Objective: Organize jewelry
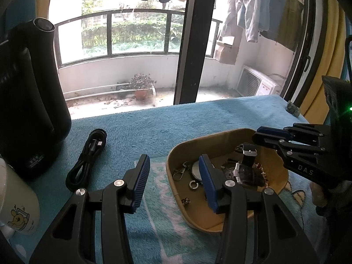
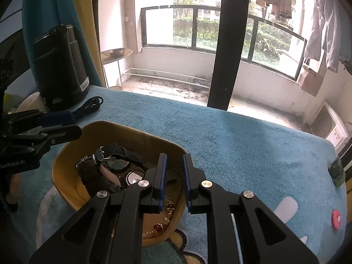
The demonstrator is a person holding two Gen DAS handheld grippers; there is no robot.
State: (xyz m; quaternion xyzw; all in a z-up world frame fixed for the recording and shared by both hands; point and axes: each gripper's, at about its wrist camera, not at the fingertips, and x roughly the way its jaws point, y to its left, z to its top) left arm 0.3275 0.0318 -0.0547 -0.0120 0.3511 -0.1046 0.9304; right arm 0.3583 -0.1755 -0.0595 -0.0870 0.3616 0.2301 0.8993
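Observation:
A tan tray [image 1: 220,137] [image 2: 110,127] lies on the blue towel. It holds a black-strap watch [image 1: 248,154] [image 2: 114,151], a brown-strap watch [image 2: 88,169], a metal clasp [image 1: 179,172], a ring [image 1: 193,184] and a beaded bracelet [image 1: 263,171] [image 2: 167,211] with red beads. My left gripper [image 1: 173,157] [image 2: 76,124] stands open astride the tray's left rim, with nothing pressed by its pads. My right gripper [image 2: 175,156] [image 1: 256,133] hovers over the tray's far right corner, its fingers drawn close with only a narrow slit. I see nothing gripped in it.
A tall black kettle [image 1: 28,83] [image 2: 59,66] and a coiled black cable [image 1: 88,156] [image 2: 90,105] sit at the left. A white mug [image 1: 17,200] stands near the left edge. A green stone figure [image 2: 336,171] and a pink disc [image 2: 336,219] lie at the right. The window is behind the table.

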